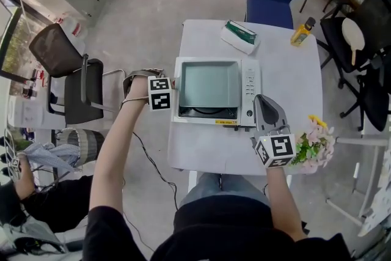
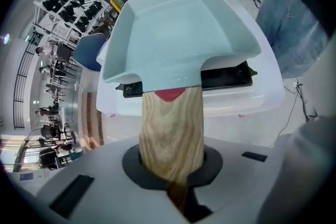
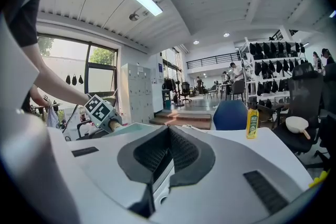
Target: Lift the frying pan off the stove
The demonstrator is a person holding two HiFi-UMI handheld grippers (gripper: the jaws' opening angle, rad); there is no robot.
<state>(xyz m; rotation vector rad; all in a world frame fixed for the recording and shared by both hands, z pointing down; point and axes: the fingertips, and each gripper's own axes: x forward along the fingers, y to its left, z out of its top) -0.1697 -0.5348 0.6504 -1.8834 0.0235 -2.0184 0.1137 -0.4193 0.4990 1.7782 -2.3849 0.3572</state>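
Atop the white surface (image 1: 287,70), the square pale-green frying pan (image 1: 209,84) sits on the portable stove (image 1: 250,91). The left tool (image 2: 170,170) pinches the pan's wooden handle (image 2: 170,123) at the stove's left side. The right tool (image 3: 160,165), pads pressed together and empty, hovers near the stove's front right corner.

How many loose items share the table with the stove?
3: a green-and-white packet at the far edge, a yellow bottle at the far right corner, and flowers at the near right edge. Smaller ones may be hidden.

The frying pan (image 1: 211,84) hides most of the stove (image 1: 250,90).
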